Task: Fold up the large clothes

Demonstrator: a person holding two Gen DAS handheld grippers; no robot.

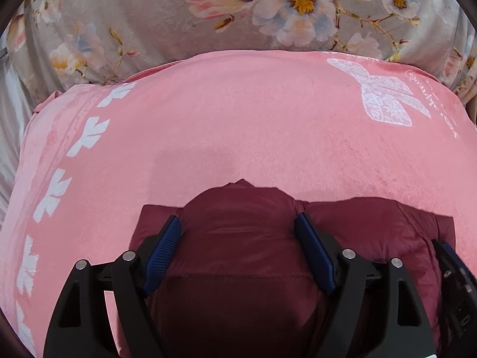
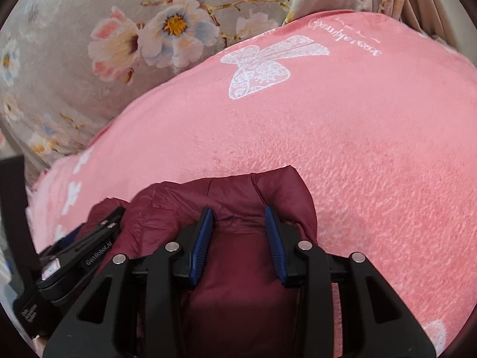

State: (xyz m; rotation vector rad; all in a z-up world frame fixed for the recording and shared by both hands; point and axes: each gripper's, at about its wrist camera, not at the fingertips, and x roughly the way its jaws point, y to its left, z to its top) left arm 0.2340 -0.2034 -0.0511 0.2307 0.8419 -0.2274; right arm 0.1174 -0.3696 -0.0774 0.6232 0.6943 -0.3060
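A dark red padded jacket (image 1: pixel 238 232) lies bunched on a pink blanket (image 1: pixel 238 119); it also shows in the right wrist view (image 2: pixel 238 200). My left gripper (image 1: pixel 238 223) has its blue pads pressed into a puffy fold of the jacket, jaws wide. My right gripper (image 2: pixel 240 217) has its pads around another fold of the jacket, which bulges between them. The left gripper's body shows at the left of the right wrist view (image 2: pixel 80 253). Most of the jacket is hidden under the grippers.
The pink blanket (image 2: pixel 357 149) has a white butterfly print (image 2: pixel 262 68) and white leaf prints along one side (image 1: pixel 86 134). A grey floral sheet (image 1: pixel 149 15) lies beyond it.
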